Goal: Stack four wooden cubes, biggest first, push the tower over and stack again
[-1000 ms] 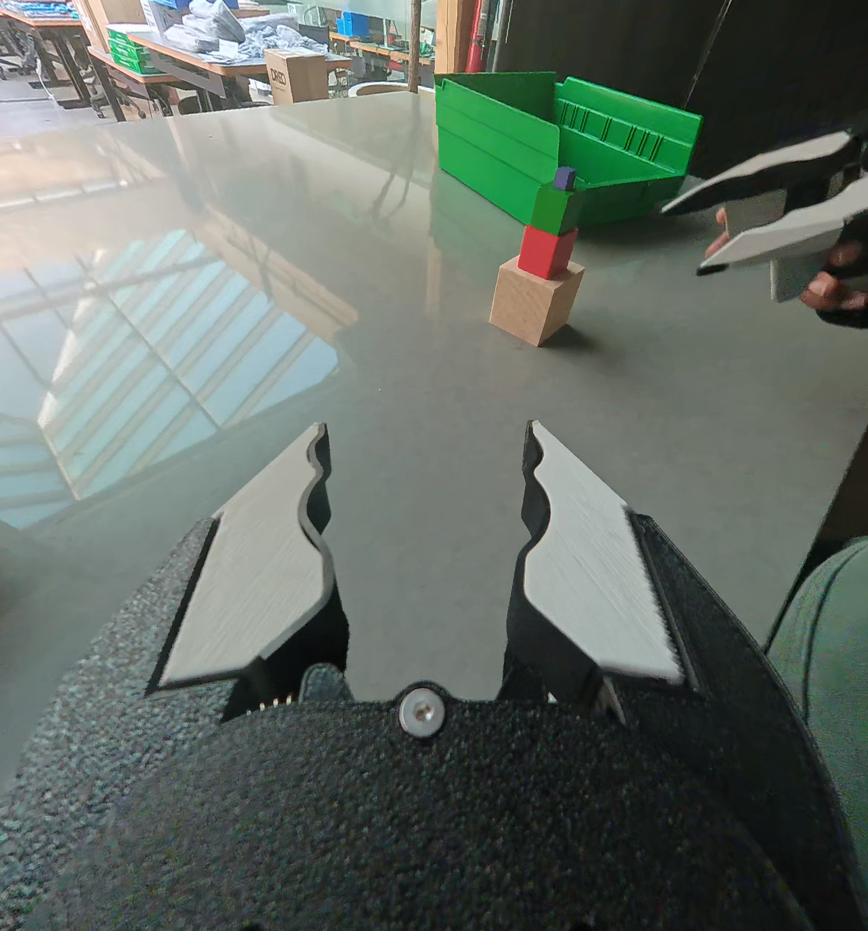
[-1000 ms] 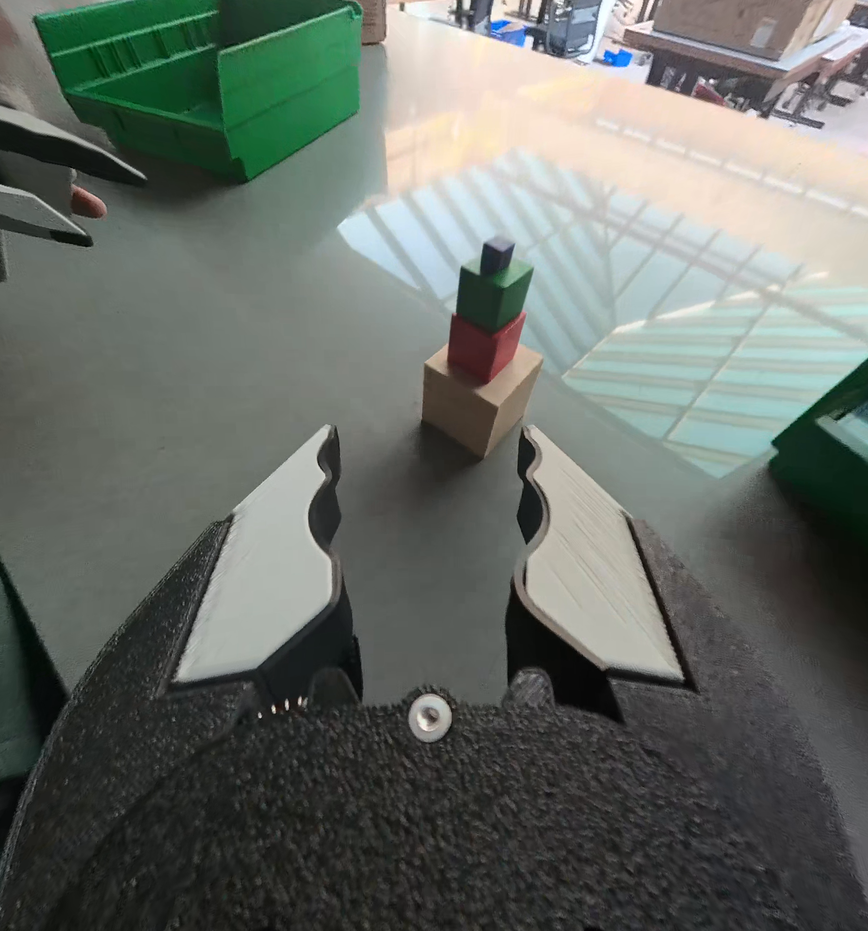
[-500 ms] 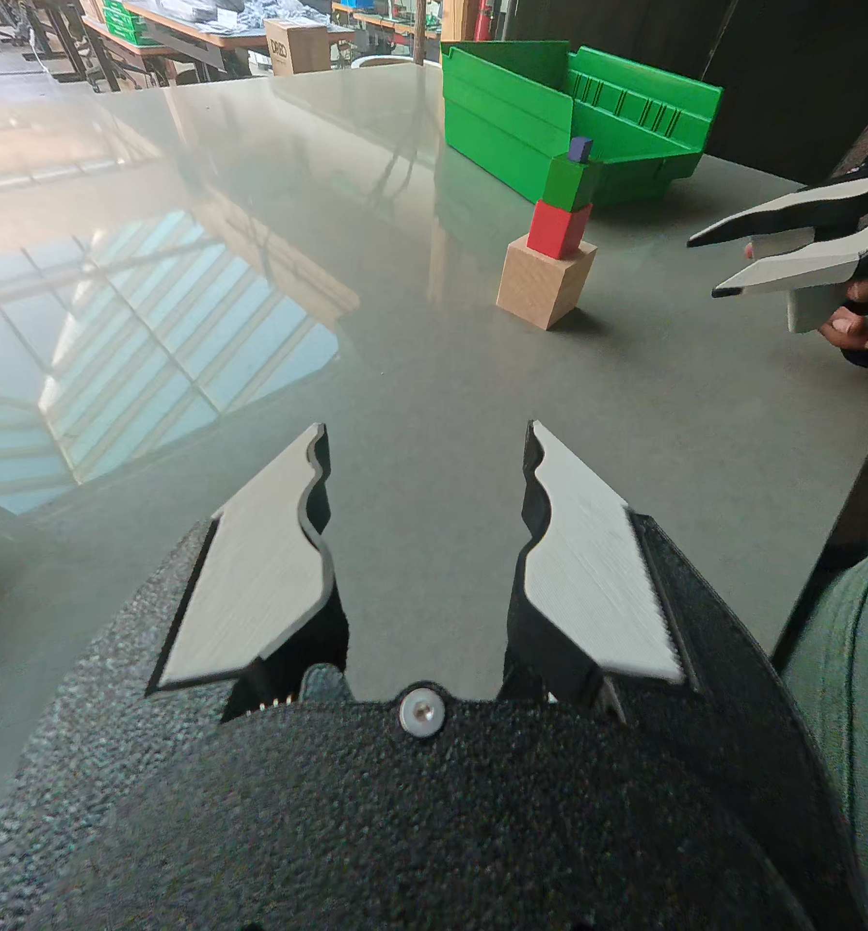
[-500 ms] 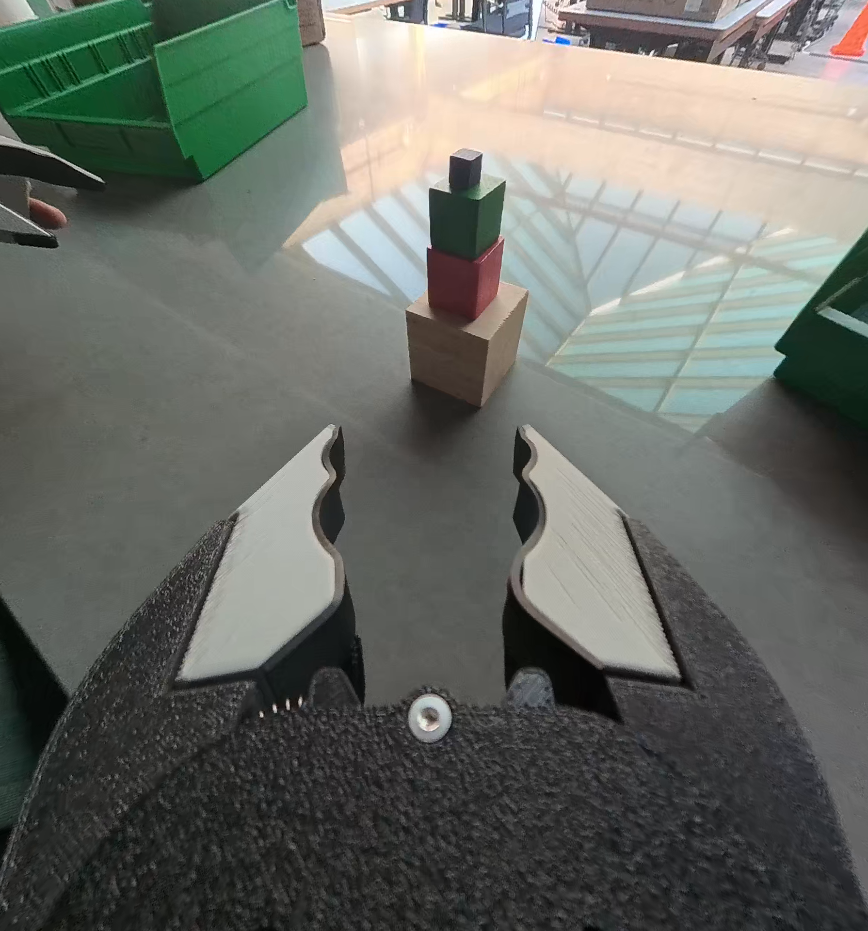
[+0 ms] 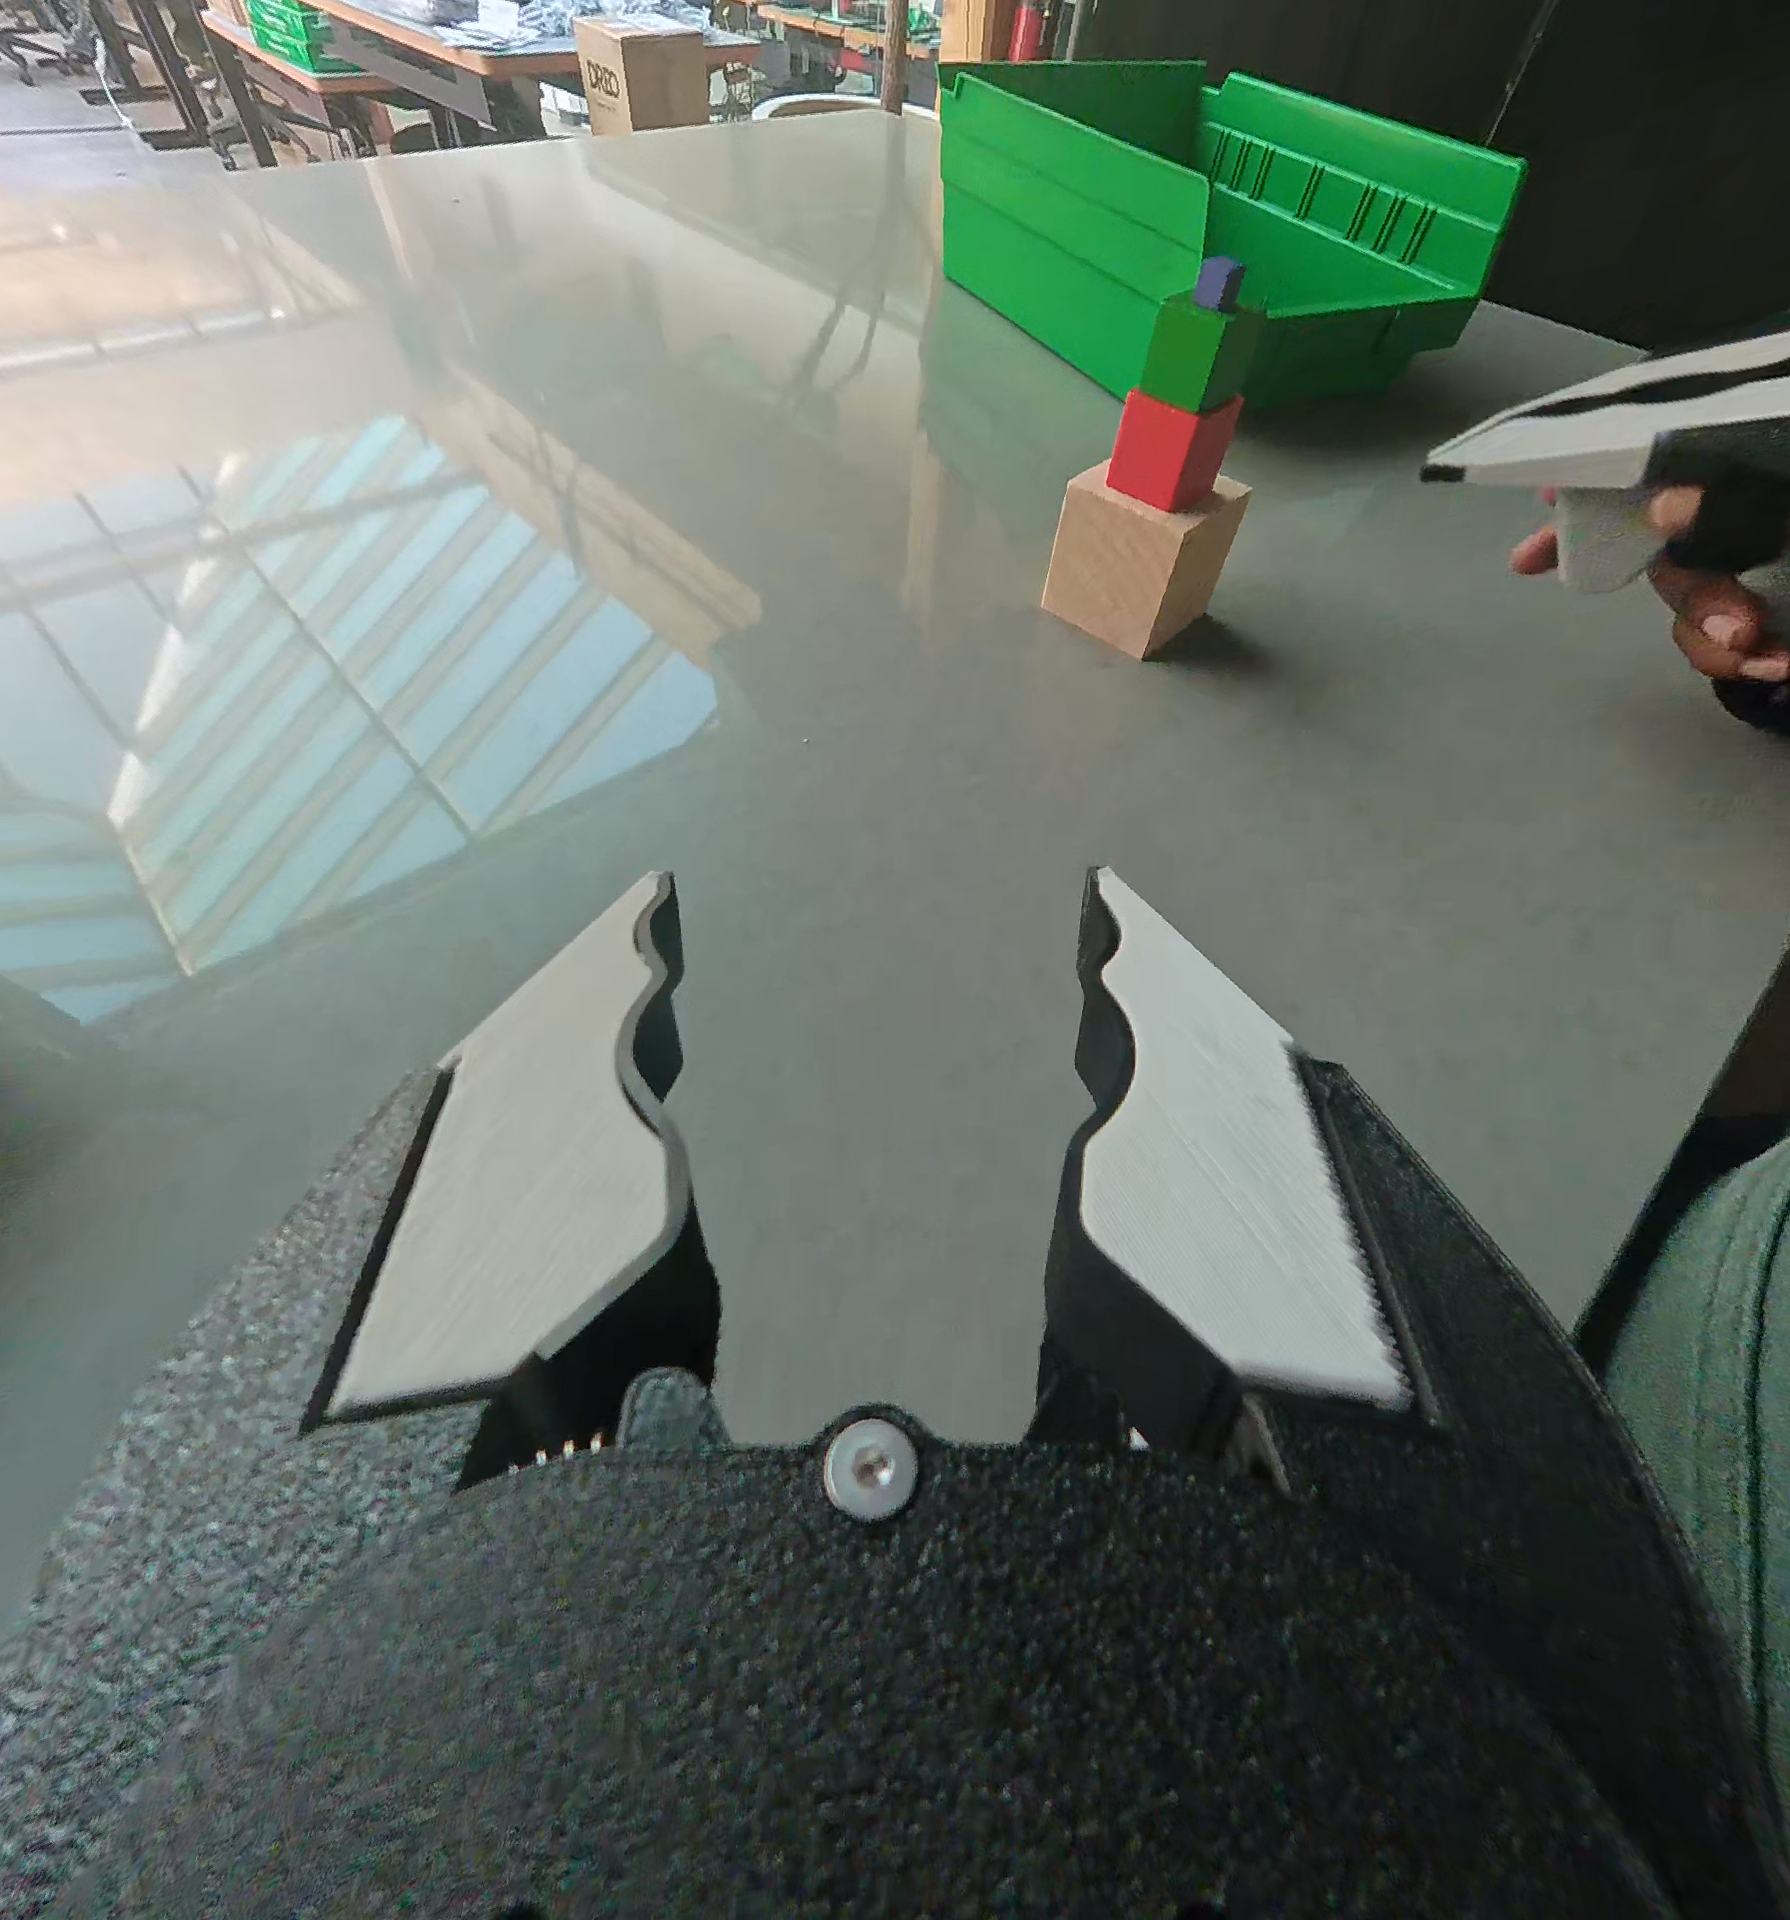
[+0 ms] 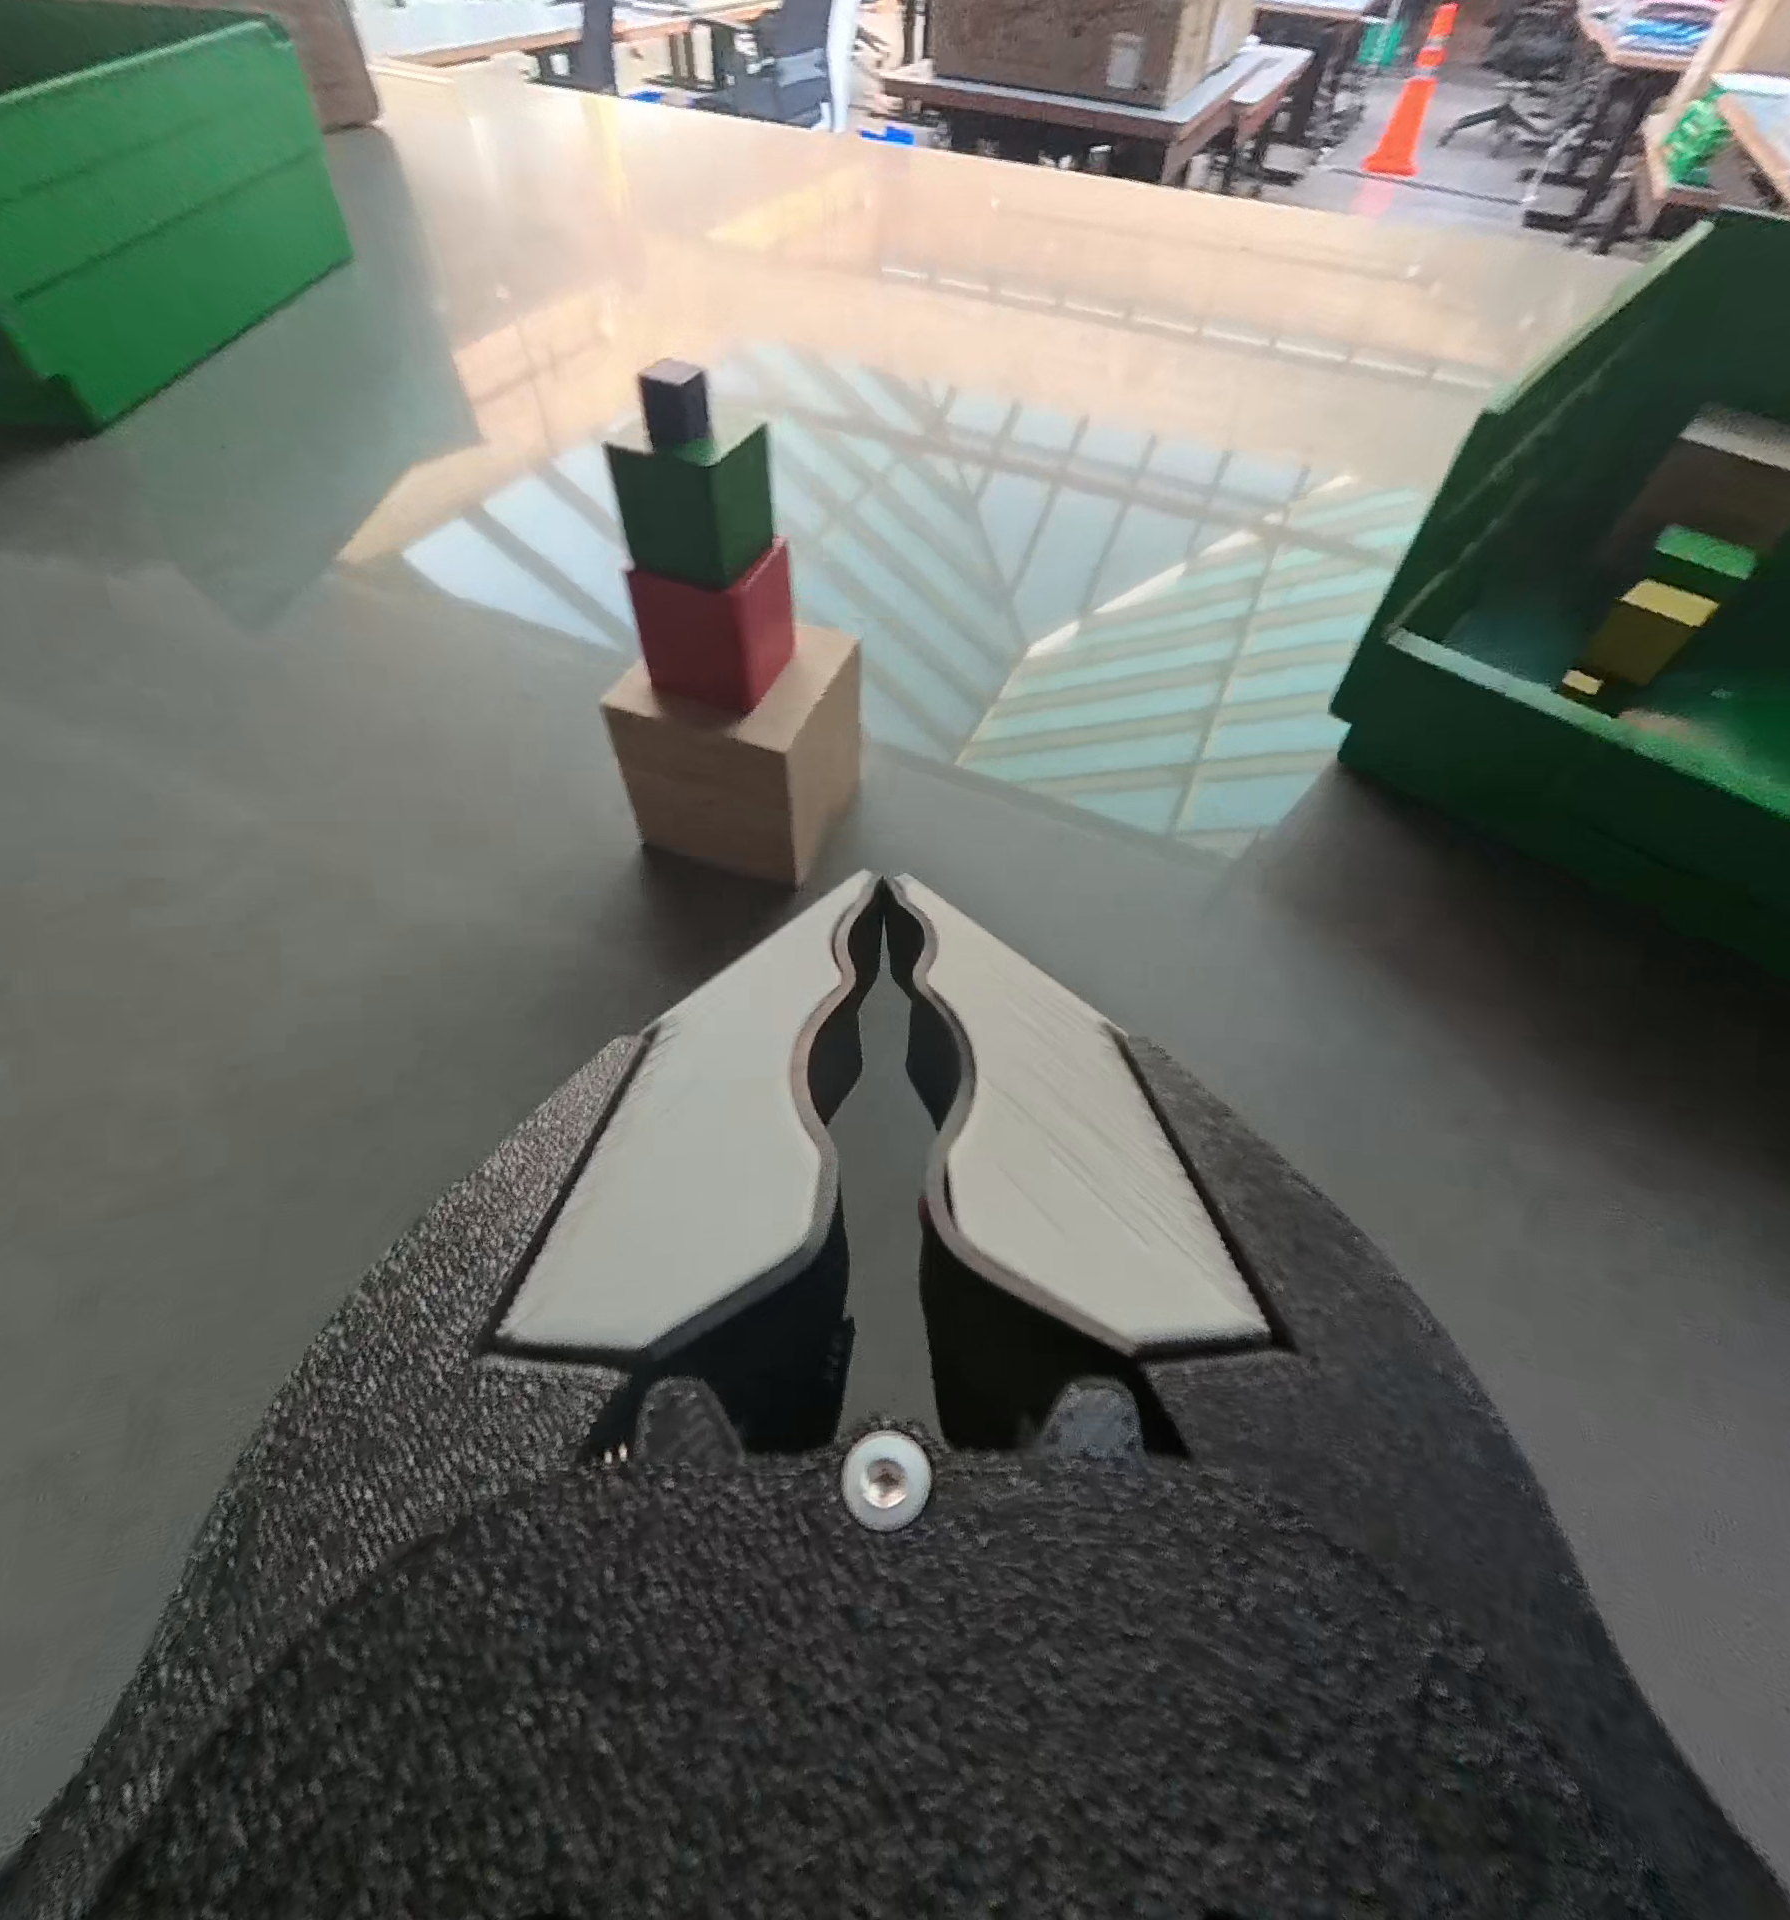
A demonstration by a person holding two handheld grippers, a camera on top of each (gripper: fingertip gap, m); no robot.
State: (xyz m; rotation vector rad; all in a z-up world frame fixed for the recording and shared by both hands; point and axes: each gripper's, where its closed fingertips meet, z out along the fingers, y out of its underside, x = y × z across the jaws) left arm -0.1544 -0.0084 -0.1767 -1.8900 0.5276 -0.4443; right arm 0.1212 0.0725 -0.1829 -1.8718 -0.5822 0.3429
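Observation:
A block tower stands on the grey table [image 5: 870,727]: a wooden cube [image 5: 1140,566] at the base, then a red cube [image 5: 1171,447], a green cube [image 5: 1197,348] and a small dark blue cube [image 5: 1218,283] on top. It also shows in the right wrist view, with the wooden cube [image 6: 735,764], red cube [image 6: 714,634], green cube [image 6: 693,509] and blue cube [image 6: 675,400]. My left gripper [image 5: 875,894] is open and empty, well short of the tower. My right gripper [image 6: 883,883] is shut and empty, just in front of the wooden cube; it also shows in the left wrist view [image 5: 1436,470].
A green bin [image 5: 1182,208] stands behind the tower, and shows at the left in the right wrist view [image 6: 122,229]. Another green bin [image 6: 1618,665] at the right holds a wooden block, a green block and yellow blocks. A person's hand [image 5: 1732,613] holds the right gripper. Workbenches stand beyond the table. Tip to tip, the grippers are about 30 cm apart. My left tips are about 25 cm from the wooden cube [image 6: 735,764], my right tips only 7 cm. It turns up in the left wrist view [image 5: 1226,517] as well.
My right gripper has shut and turned right, bringing the second bin into view. The left gripper stays open, its view shifted slightly.

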